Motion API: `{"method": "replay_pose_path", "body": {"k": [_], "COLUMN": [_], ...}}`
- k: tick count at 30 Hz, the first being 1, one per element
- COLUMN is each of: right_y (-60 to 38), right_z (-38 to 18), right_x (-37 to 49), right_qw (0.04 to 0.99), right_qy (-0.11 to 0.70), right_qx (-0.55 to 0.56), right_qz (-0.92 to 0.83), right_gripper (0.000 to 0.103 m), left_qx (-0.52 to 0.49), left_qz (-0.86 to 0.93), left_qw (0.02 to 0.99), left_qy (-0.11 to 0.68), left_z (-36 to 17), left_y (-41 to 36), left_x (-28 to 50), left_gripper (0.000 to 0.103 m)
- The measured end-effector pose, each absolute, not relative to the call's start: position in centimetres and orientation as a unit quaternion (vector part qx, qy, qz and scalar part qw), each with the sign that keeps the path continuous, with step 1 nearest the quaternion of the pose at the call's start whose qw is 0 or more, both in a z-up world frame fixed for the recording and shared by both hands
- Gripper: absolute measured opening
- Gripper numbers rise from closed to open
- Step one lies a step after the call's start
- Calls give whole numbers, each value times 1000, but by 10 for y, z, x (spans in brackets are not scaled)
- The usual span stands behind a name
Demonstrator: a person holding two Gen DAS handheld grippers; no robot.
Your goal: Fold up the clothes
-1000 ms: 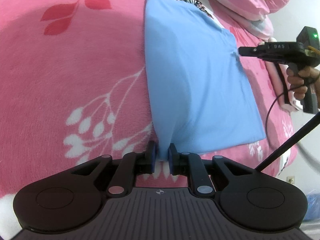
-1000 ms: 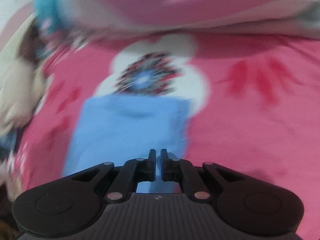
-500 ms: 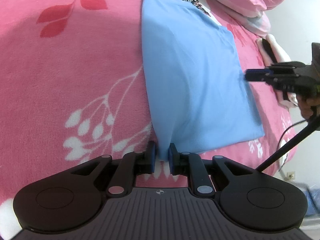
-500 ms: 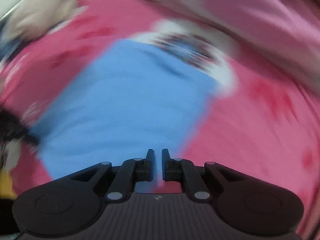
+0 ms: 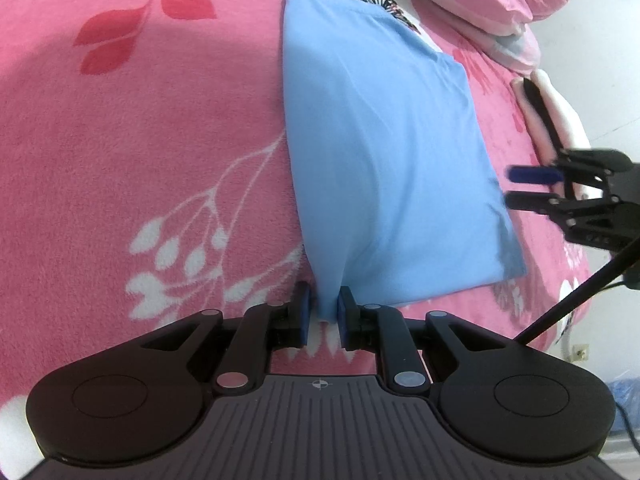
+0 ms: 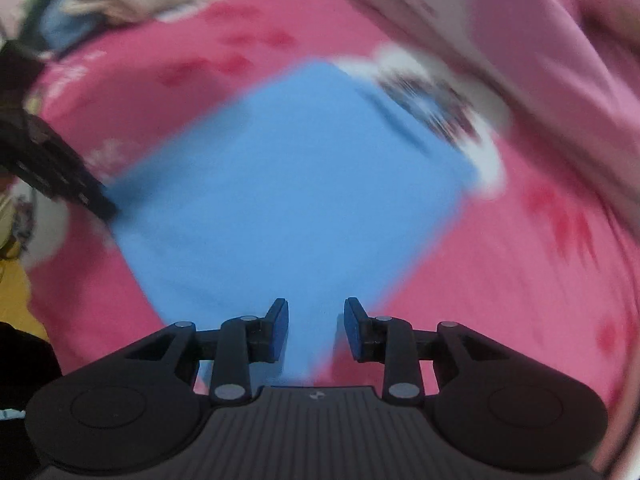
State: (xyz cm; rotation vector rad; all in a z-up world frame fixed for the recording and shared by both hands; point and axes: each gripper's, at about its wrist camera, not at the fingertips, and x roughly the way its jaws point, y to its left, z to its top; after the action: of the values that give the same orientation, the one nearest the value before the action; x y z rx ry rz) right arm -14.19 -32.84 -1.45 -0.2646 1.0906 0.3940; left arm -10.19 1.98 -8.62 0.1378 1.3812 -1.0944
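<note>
Two grippers at work: left gripper (image 5: pixel 323 312) clamped on near corner of blue shirt (image 5: pixel 384 152), folded flat on pink blanket (image 5: pixel 140 140); further out, right gripper (image 6: pixel 316 326) swung over, opening, nothing pinched, lining up for next fold

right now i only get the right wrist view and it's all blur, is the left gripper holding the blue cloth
Observer: yes, the left gripper pinches the blue cloth at its near corner, which is pulled up into a peak.
Operator: where's my right gripper against it
Observer: in the left wrist view the right gripper is just beside the cloth's right edge, jaws opening, with no cloth between them.
</note>
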Motion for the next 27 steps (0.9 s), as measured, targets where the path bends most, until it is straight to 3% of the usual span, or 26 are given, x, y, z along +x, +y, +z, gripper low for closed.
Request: {"method": "replay_pose_path", "body": {"k": [4,9,17,21,23,27], "right_y": [-321,-340,-267,-264,-273,-273], "right_z": [-40,-34,-22,-50,-48,-36], "right_x": [-166,-201,-132,-142,-161,-169], "right_qw": [804,766,830,818,809,789], "right_qy": [534,589,461,489,506,531], "right_qx": [-163,-204,-192,-193,-201,-220], "right_qz": [207,157,248,232,221,219], "right_gripper": [32,30,30,30,30,28], "left_qx": [60,52,60,49,38,17], "left_qz": [-480,-489,-491,-489,-495,-490], "left_qw": [632,630,624,621,621,636], "left_qy": [605,602,605,610,606,596], "left_z": [-86,-85,-78,-70,-66,-60], "left_y": [20,22,21,24,28,31], "left_x": [-101,-103,-109,-105,-103,-97], "left_gripper": [17,24,37,46,59,60]}}
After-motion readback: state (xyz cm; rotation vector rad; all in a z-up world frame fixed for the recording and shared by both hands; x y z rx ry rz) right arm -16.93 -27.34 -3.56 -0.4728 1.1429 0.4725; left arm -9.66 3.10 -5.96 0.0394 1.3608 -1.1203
